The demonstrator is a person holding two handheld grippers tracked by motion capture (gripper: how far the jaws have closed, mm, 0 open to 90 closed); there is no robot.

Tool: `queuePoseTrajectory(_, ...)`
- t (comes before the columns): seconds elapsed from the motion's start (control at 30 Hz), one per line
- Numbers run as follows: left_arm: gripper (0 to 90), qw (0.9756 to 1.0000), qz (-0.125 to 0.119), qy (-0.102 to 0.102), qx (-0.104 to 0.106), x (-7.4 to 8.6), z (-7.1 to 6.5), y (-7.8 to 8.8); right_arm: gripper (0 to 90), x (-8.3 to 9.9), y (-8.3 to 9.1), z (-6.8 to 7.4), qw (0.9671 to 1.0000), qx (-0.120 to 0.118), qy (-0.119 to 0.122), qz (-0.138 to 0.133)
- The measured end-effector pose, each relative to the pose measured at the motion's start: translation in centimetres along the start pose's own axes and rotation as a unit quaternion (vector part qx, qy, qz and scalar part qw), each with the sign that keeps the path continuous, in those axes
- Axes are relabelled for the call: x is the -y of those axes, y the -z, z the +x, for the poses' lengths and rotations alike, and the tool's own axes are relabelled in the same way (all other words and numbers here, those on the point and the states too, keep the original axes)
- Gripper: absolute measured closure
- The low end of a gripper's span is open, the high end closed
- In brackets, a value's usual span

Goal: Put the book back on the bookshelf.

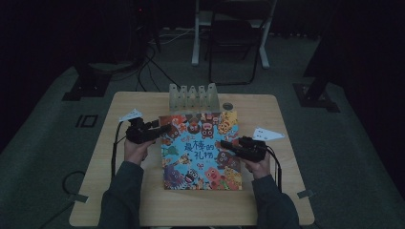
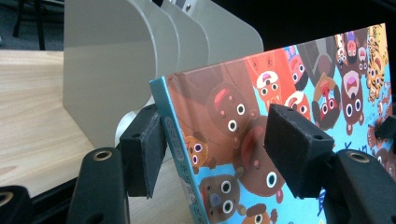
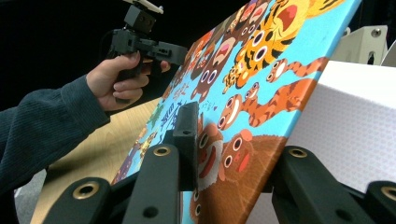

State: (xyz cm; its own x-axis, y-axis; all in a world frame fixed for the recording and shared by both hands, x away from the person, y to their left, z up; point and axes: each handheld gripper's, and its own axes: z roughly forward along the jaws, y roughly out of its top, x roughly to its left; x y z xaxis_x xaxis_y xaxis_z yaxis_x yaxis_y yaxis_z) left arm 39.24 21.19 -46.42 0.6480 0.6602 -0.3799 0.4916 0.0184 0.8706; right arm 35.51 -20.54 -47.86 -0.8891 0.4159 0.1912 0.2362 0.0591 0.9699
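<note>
- A light wooden table (image 1: pixel 143 200) is seen from the high view, with a person's forearms in dark sleeves coming in from the near edge.
- A large, square picture book with a blue cover crowded with cartoon animals (image 1: pixel 200 150) is found in the middle of the table, just in front of a pale grey metal book rack with upright dividers (image 1: pixel 193 97). From the two gripper views the book appears tilted, its far edge raised towards the rack; whether its near edge rests on the wood cannot be told.
- The book is judged to be a stiff hardback: flat, rigid boards, moderately heavy for its thinness, and with a glossy cover likely to be slippery under foam pads. It is not fragile, though corners could be dented and pages could fan open if only one board were taken.
- Hold is best taken at the side edges, across the full thickness, one gripper on each side so that the broad board is not left to swing.
- The left gripper (image 2: pixel 212 156) is placed at the spine side, its jaws standing apart on either side of the spine edge; firm contact cannot be confirmed.
- The right gripper (image 3: pixel 238 154) is set on the opposite side, jaws astride the cover's edge; whether they are pressed shut on it cannot be told.
- Two small white paper triangles (image 1: pixel 267 134) lie near the table's sides.
</note>
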Motion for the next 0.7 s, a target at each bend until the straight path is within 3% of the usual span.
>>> queuePoseTrajectory(0.3,40.1,0.9998,-0.01,-0.018,0.006,-1.0,-1.1,0.3,70.7,-0.3,0.6,0.2,0.9993,-0.008,0.036,0.001)
queuePoseTrajectory(0.7,42.4,0.998,-0.043,-0.041,0.024,-1.9,-2.2,1.4,70.5,-0.4,0.8,0.0,0.9989,0.003,0.046,0.0)
